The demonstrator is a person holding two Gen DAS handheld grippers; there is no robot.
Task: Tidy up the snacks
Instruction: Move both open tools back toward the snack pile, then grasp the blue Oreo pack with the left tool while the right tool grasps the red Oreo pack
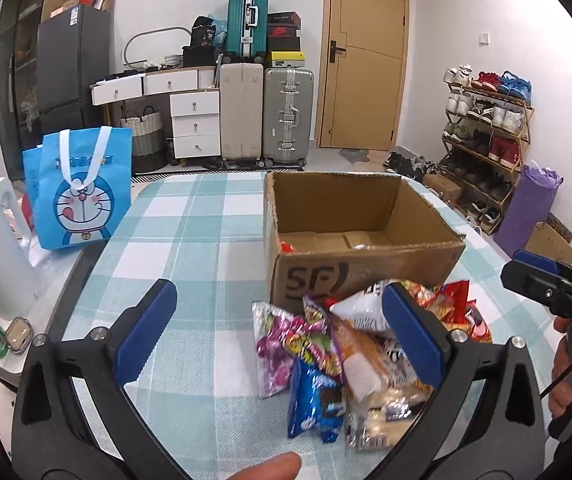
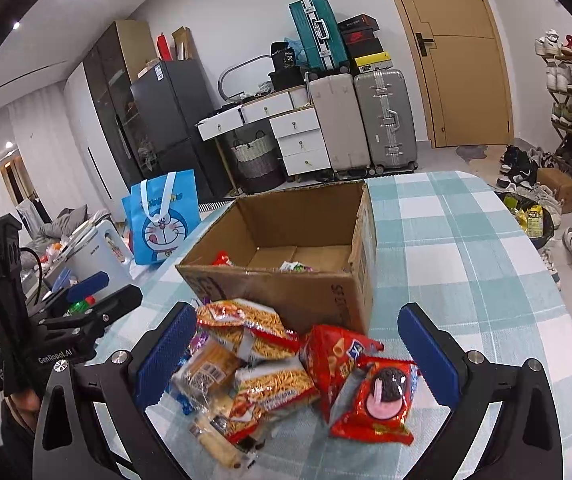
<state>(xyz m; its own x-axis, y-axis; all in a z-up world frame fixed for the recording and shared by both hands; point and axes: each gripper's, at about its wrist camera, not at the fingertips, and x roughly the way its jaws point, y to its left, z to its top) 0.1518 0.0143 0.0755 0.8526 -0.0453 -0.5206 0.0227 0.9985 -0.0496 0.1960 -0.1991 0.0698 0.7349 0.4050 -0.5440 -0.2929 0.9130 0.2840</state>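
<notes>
On the checked tablecloth (image 1: pixel 190 240), just in front of the cardboard box (image 1: pixel 365 268), lies a loose heap of snack packets; some overlap, a few touch the box's near wall. Box is open-topped and nearly bare inside: a red wrapper at the left corner, a small green-and-white one on the floor (image 2: pixel 295 267).

Left gripper (image 1: pixel 282 332): jaws spread wide, nothing between the pads, hanging over the left edge of the heap near the purple candy bag (image 1: pixel 276 344) and the blue cookie packet (image 1: pixel 313 404).

Right gripper (image 2: pixel 293 354): also wide apart and empty, framing the red cookie packet (image 2: pixel 377 400), the red ring-snack bag (image 2: pixel 333 356) and the noodle-snack bags (image 2: pixel 246 328).

Judged step: choosing a packet to lift into the box.

How to do it well, as I read it:
- Take an outlying top packet first; the red cookie packet sits on top at the right, so it should come free without dragging its neighbours.
- Close on the sealed edge or the flat body, gently; the contents look crushable.
- Work each hand on its own side of the heap, so the grippers keep apart.
- Lift clear of the box rim before letting go.
</notes>
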